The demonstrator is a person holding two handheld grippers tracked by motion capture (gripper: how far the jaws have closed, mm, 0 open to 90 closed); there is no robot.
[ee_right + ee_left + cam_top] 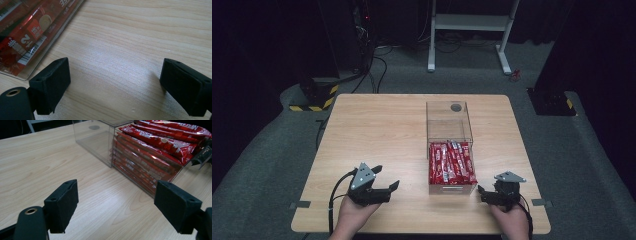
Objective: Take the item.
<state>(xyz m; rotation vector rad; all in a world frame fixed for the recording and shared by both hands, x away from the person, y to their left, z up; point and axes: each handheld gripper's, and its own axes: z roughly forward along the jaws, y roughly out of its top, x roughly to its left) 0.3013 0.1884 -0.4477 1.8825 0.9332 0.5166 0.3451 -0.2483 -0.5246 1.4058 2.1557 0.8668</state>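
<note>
A: Nearest you, what do your hands hold?

B: Your left gripper (388,178) rests low over the wooden table (377,130), jaws spread wide with nothing between them. Your right gripper (482,192) sits at the table's near right, jaws likewise parted and empty; in the right gripper view bare wood lies between its pads (51,82).

A: Where are the things to pick?

B: Between your two grippers, slightly ahead of both, stands a clear plastic box (450,145). Its near half is packed with red sachets (451,162), long foil sticks laid side by side. In the left gripper view the stack (150,152) lies ahead and to the right of the jaws, well apart. In the right gripper view the box's corner (27,42) sits just beside the left jaw.

A: How will a sachet handle?

B: Judging by looks: light, thin, soft enough to bend, with a glossy, slippery wrapper. The box wall is rigid but may slide if you push it.

A: Where do I take hold?

B: Probably across the narrow width of a top stick, near its middle, from above, pinching gently.

A: And beyond that?

B: The box's far half, empty, then bare table.
</note>
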